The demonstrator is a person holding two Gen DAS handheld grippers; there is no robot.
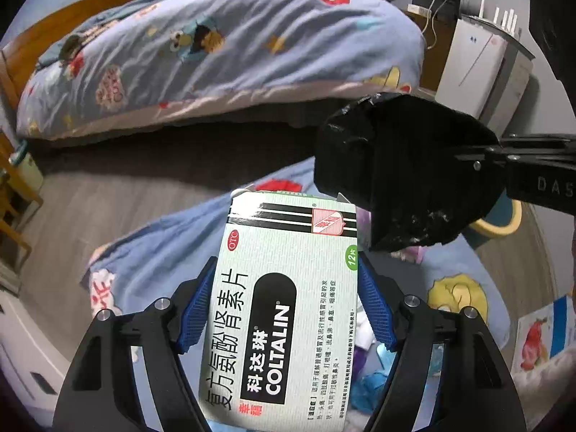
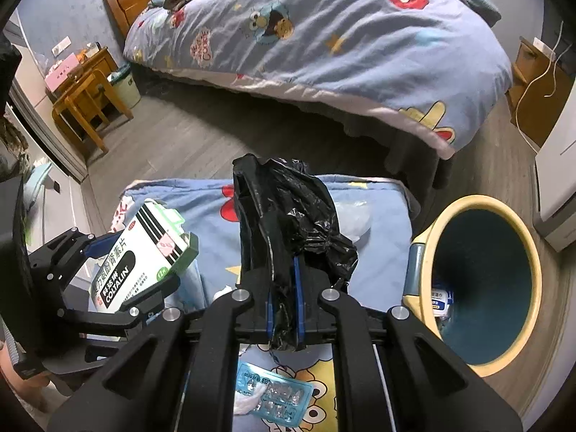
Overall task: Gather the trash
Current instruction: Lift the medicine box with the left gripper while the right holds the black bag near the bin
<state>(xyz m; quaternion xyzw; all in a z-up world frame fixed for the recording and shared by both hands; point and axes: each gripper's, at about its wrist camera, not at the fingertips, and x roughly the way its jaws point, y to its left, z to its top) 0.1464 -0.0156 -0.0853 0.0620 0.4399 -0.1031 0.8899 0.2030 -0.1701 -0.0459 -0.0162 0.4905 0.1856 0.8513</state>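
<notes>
Pinched between the blue-padded fingers of the left claw (image 1: 286,309) is a pale green Coltalin medicine box (image 1: 284,306), its printed face turned toward the left wrist camera and its top end pointing away. It is held in the air above a low surface draped in a blue cartoon-print cloth (image 2: 378,216). From the right wrist camera the same box (image 2: 144,255) shows at the left edge of that cloth, tilted, with the left claw (image 2: 118,273) gripping its sides. The right claw (image 2: 286,298) is pressed together on a crumpled black plastic bag (image 2: 288,216), which stands up from the fingers over the middle of the cloth; in the left view the bag (image 1: 403,172) hangs just right of the box's far end. A blue foil blister pack (image 2: 273,396) lies on the cloth near its front edge, under the right claw. Just off the cloth's right edge a round bin (image 2: 486,288) with a cream rim and dark blue inside sits on the wood floor (image 2: 187,136), holding some white packaging at the bottom. Beyond is a bed (image 2: 324,36) under matching blue bedding.
</notes>
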